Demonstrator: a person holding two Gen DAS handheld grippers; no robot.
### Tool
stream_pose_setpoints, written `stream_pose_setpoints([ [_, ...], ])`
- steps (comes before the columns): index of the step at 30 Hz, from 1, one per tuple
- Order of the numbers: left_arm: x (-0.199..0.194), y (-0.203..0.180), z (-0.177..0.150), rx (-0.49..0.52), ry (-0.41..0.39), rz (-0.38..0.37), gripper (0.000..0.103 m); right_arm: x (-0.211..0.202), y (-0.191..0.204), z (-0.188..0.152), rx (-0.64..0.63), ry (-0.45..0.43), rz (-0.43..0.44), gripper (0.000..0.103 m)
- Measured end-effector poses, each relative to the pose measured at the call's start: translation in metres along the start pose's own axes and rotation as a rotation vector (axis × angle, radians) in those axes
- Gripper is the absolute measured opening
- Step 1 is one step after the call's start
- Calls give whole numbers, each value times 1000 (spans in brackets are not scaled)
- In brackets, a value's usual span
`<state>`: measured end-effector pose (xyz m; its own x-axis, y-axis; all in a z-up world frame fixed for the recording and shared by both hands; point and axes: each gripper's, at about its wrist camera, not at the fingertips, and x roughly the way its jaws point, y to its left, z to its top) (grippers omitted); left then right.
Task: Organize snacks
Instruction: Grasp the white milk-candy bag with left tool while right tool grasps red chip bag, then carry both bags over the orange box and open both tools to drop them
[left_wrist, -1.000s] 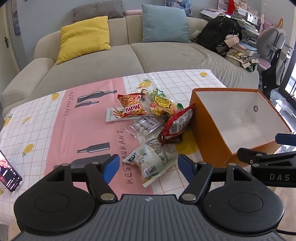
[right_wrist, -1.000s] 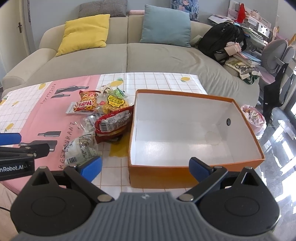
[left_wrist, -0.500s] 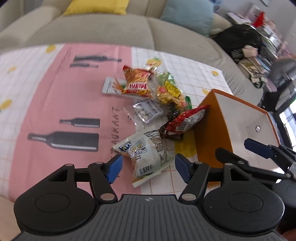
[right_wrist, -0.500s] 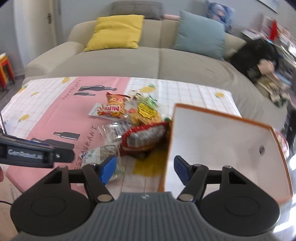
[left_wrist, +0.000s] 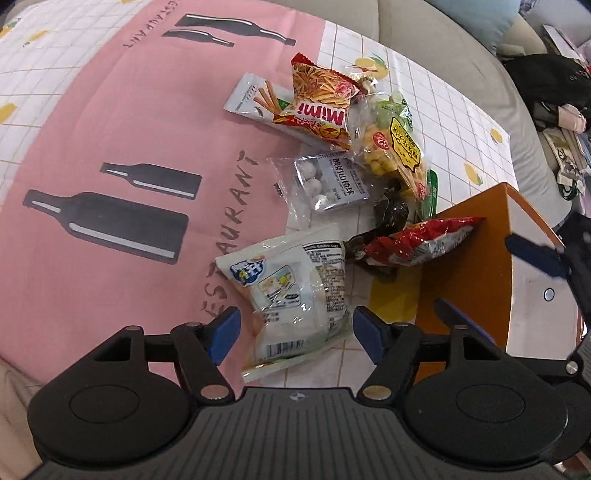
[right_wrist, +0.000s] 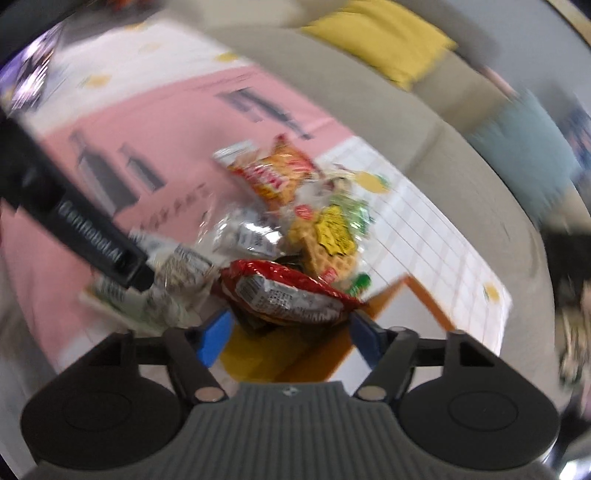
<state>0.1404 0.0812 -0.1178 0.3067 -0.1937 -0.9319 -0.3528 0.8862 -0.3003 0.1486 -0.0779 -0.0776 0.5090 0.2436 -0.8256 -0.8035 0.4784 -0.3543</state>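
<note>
Left fingers (left_wrist: 293, 330): apart, with both blue pads clear of the white snack bag (left_wrist: 295, 291) that lies between them; their jaws have just been opening wider.
Right fingers (right_wrist: 290, 338): apart and empty, astride the near end of the red snack bag (right_wrist: 288, 295) without pressing it; their jaws have just been opening a little. This view is badly smeared, so contact is hard to judge.
White snack bag: flat on the bench (left_wrist: 110, 129), nearest of the heap, barcode end toward the camera.
Red snack bag: propped against the outer wall of the orange box (left_wrist: 469, 258), on top of a dark wrapper (left_wrist: 391, 214).
Rest of heap: a Mimi chip bag (left_wrist: 321, 99), a yellow bag (left_wrist: 391, 147) and a clear pack of white balls (left_wrist: 328, 181), overlapping behind the first two.
Orange box: open, just right of the heap; no snack is seen inside in the part that shows.
Risk, left: the puffy, slick bag may squirt out if pinched near its edge.
Risk, right: closing here may catch the dark wrapper too, or nudge the box wall.
Risk, both: the two tools work close together and could knock each other.
</note>
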Motion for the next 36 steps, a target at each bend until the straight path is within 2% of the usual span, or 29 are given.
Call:
stream_pose_setpoints([
  [5, 15, -3, 5, -26, 14, 55, 83, 20, 4, 12, -268, 7, 31, 74],
  [9, 25, -6, 7, -38, 35, 56, 84, 37, 2, 20, -378, 53, 75, 75],
  [12, 32, -9, 8, -34, 49, 57, 85, 48, 0, 24, -391, 93, 110, 74],
  [15, 39, -8, 10, -41, 61, 58, 89, 55, 1, 23, -391, 114, 120, 70],
  [21, 50, -6, 11, -67, 76, 31, 89, 62, 5, 19, -387, 115, 115, 65],
  [25, 54, -1, 11, -89, 81, 9, 89, 62, 7, 17, -400, 105, 106, 57],
  [29, 50, 2, 9, -67, 67, -12, 75, 58, 11, 15, -418, 111, 108, 49],
  [31, 46, 2, 8, -59, 61, -10, 72, 54, 14, 15, -429, 108, 103, 41],
  [32, 44, 3, 7, -52, 56, -11, 68, 51, 15, 15, -433, 105, 98, 40],
  [36, 30, 7, 5, -40, 33, -29, 63, 41, 17, 16, -427, 95, 86, 36],
])
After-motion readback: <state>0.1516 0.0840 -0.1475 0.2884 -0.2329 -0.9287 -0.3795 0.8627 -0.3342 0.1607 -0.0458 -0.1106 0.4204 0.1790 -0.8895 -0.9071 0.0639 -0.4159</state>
